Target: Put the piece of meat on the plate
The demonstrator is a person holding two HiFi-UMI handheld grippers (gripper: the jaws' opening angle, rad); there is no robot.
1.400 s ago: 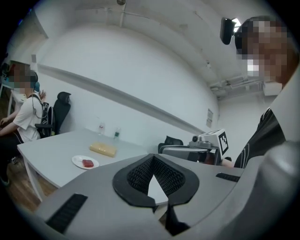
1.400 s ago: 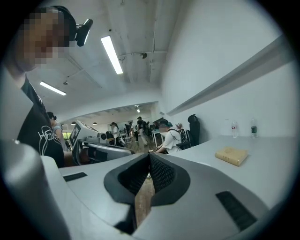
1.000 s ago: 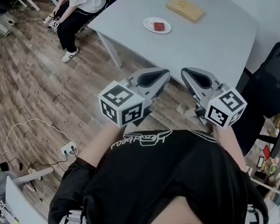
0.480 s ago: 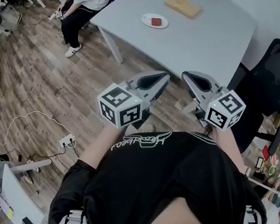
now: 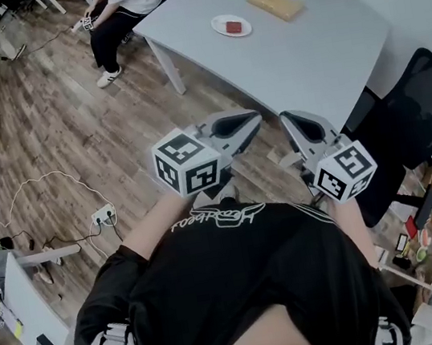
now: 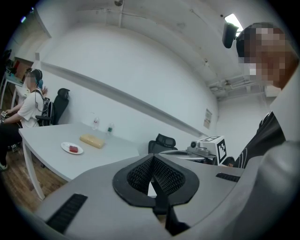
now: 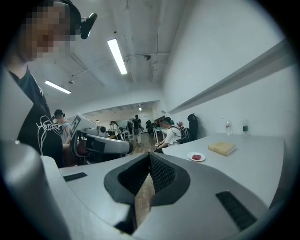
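Table [image 5: 319, 54] has slid up the head view since a second ago; your left gripper [image 5: 252, 119] and right gripper [image 5: 287, 116] hold their spots in frame. Both are closed and empty. The meat [image 5: 234, 26], a small red slab, already lies on the round white plate [image 5: 217, 24] well ahead, left gripper looks slightly nearer.

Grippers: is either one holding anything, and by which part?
Nothing is held; the left gripper and the right gripper have jaws together, empty.

Seated pers. [image 5: 122, 2] half off-frame, top
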